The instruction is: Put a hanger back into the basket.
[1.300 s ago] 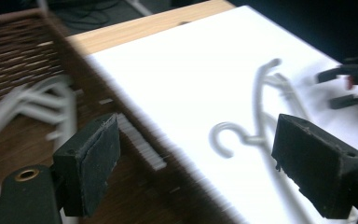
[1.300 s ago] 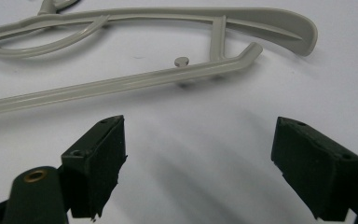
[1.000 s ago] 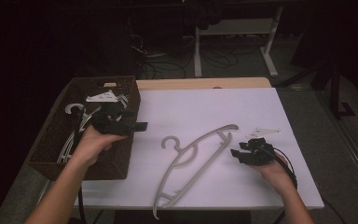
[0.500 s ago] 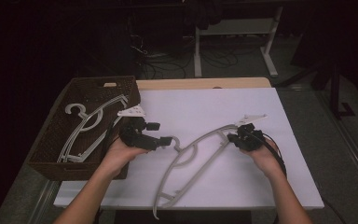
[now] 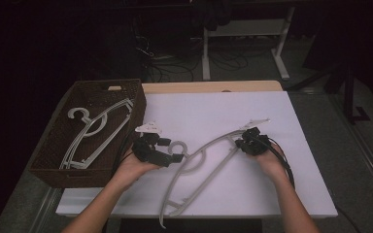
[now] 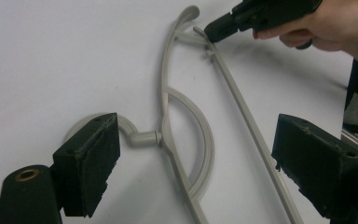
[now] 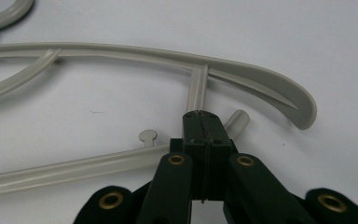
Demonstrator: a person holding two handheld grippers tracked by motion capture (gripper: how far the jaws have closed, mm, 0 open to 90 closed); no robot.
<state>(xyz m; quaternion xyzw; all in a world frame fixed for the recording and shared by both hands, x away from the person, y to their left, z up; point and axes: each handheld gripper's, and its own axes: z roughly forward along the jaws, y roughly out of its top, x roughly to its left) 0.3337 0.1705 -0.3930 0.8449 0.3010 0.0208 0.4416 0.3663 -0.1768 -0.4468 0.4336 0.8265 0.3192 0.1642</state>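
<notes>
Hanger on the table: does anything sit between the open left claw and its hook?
Nothing visible does. The left claw is open right at the hook of the hanger, with only bare white table between them.

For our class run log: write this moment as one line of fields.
left gripper: open, astride hanger hook | right gripper: shut at hanger's far end, grip unclear | basket: holds second hanger
</notes>
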